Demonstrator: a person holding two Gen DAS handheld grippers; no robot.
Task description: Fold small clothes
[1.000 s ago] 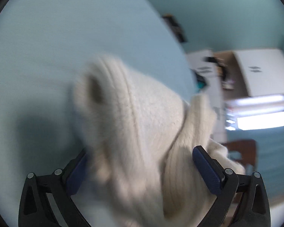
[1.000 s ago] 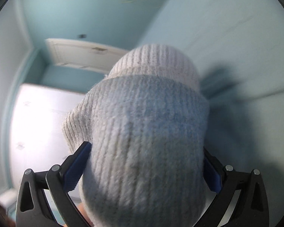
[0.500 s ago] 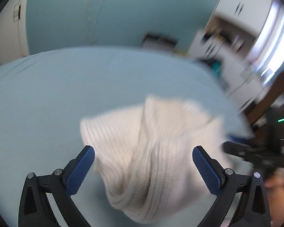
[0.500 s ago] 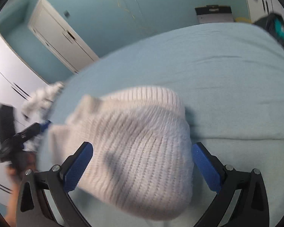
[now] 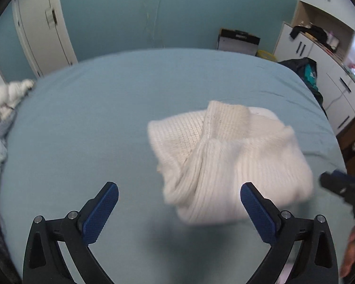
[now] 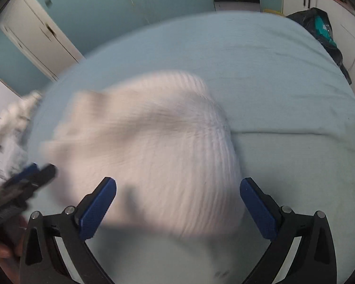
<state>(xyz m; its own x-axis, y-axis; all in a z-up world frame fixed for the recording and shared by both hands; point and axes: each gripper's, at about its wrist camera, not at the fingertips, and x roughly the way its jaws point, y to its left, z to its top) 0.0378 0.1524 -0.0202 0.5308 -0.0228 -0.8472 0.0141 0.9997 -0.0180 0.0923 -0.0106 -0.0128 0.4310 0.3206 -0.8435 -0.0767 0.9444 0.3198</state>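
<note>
A cream ribbed knit garment lies bunched on the light blue bed, ahead and to the right of my left gripper, which is open and empty above the sheet. In the right wrist view the same garment is motion-blurred, just ahead of my right gripper, which is open and empty. The right gripper also shows at the right edge of the left wrist view. The left gripper shows at the left edge of the right wrist view.
A pile of white and pale clothes lies at the bed's left edge. A dark bag with teal fabric sits at the far right corner. White cabinets, a white door and a dark box stand beyond the bed.
Both grippers have let go of the knit garment and pulled back. The garment has dropped onto the bed and now lies ahead of the open fingers.
</note>
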